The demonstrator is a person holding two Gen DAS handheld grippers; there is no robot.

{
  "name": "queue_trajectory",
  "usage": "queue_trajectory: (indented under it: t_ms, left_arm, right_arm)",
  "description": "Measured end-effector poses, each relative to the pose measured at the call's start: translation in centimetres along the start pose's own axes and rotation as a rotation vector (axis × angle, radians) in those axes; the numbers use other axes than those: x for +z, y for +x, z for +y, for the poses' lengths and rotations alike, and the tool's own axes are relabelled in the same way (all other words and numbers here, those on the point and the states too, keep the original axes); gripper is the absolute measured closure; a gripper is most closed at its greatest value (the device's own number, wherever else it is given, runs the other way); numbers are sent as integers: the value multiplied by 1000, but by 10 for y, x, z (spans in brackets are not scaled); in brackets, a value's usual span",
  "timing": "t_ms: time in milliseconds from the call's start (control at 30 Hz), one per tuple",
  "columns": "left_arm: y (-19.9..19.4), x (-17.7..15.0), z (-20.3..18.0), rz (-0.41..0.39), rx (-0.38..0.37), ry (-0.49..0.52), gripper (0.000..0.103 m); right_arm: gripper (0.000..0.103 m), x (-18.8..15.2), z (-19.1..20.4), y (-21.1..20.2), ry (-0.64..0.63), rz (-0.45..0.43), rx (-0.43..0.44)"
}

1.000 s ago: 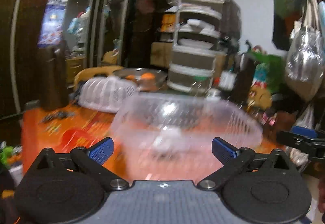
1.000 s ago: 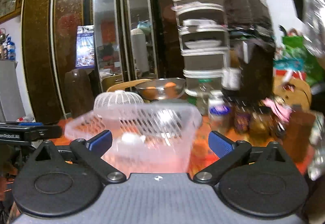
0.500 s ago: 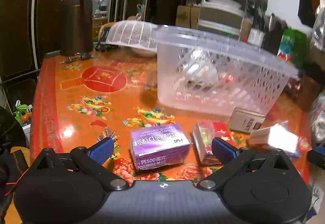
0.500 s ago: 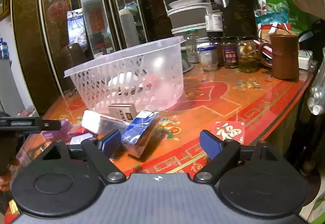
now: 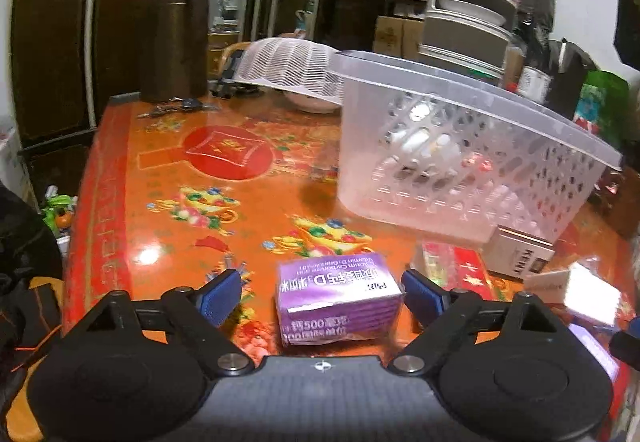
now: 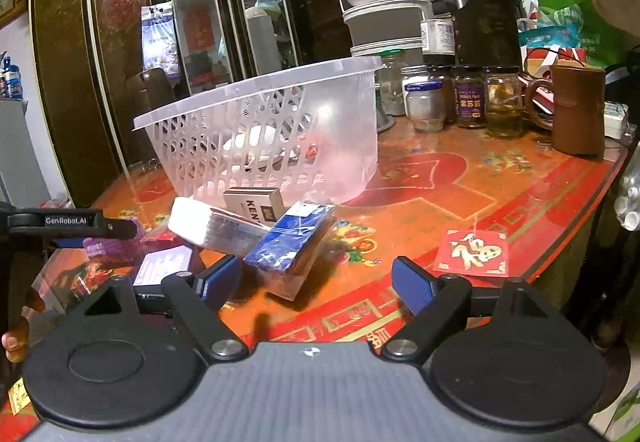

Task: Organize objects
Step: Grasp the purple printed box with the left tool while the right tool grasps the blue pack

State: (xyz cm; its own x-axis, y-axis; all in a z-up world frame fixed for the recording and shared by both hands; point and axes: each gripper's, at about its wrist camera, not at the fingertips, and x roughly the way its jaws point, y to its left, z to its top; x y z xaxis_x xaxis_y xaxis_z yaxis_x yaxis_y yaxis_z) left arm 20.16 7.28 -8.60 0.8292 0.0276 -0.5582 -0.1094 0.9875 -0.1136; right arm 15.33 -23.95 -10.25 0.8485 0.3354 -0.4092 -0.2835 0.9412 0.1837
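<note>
A clear plastic basket (image 5: 460, 145) stands on the red patterned table (image 5: 168, 201), with a white object inside; it also shows in the right wrist view (image 6: 272, 137). Small boxes lie in front of it: a purple box (image 5: 338, 300), a red box (image 5: 448, 266), a Kent pack (image 5: 520, 252), a white box (image 6: 212, 228) and a blue box (image 6: 294, 248). My left gripper (image 5: 322, 296) is open with the purple box between its fingers, apart from them. My right gripper (image 6: 316, 280) is open just before the blue box.
Glass jars (image 6: 472, 97) and a brown mug (image 6: 576, 109) stand at the table's far right. A white mesh cover (image 5: 292, 65), a brown flask (image 5: 176, 37) and keys (image 5: 176, 107) are at the far left. A red paper slip (image 6: 472, 252) lies near the table's edge.
Both grippers have dropped and tilted down toward the table. The boxes in front of the basket came into view and now sit close to the fingers.
</note>
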Motion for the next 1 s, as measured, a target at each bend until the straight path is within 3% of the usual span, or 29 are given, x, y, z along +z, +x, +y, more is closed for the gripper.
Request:
queue_trajectory:
  t_ms: [133, 167, 200, 233, 367, 433, 500, 567, 933, 1000]
  left_arm:
    - [10, 3, -10, 45, -8, 57, 14]
    - [10, 3, -11, 48, -4, 68, 16]
    - [11, 2, -13, 53, -3, 76, 29]
    - [12, 2, -13, 62, -5, 83, 34]
    - [10, 1, -12, 54, -28, 77, 35]
    - [9, 1, -9, 48, -40, 57, 35]
    - [9, 2, -5, 49, -52, 35, 35]
    - [9, 2, -3, 47, -57, 23, 35]
    - [10, 2, -3, 47, -62, 23, 34]
    - [10, 2, -3, 47, -62, 23, 34]
  right_arm:
    - [17, 1, 3, 3, -10, -3, -9]
    - [17, 1, 3, 3, -8, -5, -8]
    - [17, 2, 4, 4, -10, -5, -8]
    - [17, 2, 5, 4, -14, -6, -9]
    - [18, 2, 12, 8, -43, -7, -19]
    - [26, 2, 15, 10, -59, -7, -28]
    - [48, 2, 18, 15, -79, 14, -49]
    - [58, 2, 16, 19, -85, 39, -78]
    - [51, 16, 10, 31, -53, 27, -127]
    - [41, 20, 10, 35, -36, 25, -111]
